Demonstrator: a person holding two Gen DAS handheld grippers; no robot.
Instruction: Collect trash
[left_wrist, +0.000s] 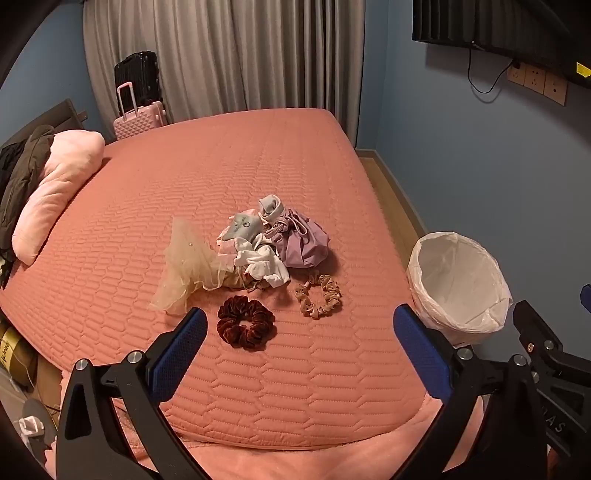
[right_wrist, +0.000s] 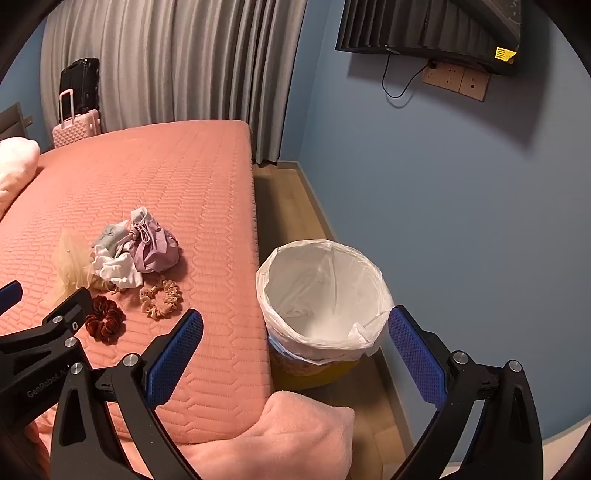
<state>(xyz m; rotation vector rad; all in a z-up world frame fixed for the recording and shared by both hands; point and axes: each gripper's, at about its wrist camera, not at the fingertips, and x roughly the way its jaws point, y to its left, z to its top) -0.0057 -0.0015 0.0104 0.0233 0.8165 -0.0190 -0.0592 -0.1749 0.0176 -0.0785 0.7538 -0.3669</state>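
On the pink quilted bed (left_wrist: 184, 206) lies a small heap: a cream tulle piece (left_wrist: 184, 266), white cloth (left_wrist: 264, 264), a grey-blue piece (left_wrist: 242, 227) and a lilac drawstring pouch (left_wrist: 301, 242). In front of it lie a dark red velvet scrunchie (left_wrist: 245, 328) and a tan scrunchie (left_wrist: 319, 295). My left gripper (left_wrist: 301, 325) hovers open just short of the red scrunchie, holding nothing. My right gripper (right_wrist: 295, 328) is open over the white-lined trash bin (right_wrist: 323, 299) beside the bed. The heap (right_wrist: 133, 254) and both scrunchies also show in the right wrist view.
A pink pillow (left_wrist: 59, 192) and dark clothing (left_wrist: 22, 177) lie at the bed's left end. Two suitcases (left_wrist: 138, 96) stand by grey curtains. A pink blanket (right_wrist: 295, 432) hangs off the near bed corner. A narrow strip of wood floor (right_wrist: 295, 206) runs between bed and blue wall.
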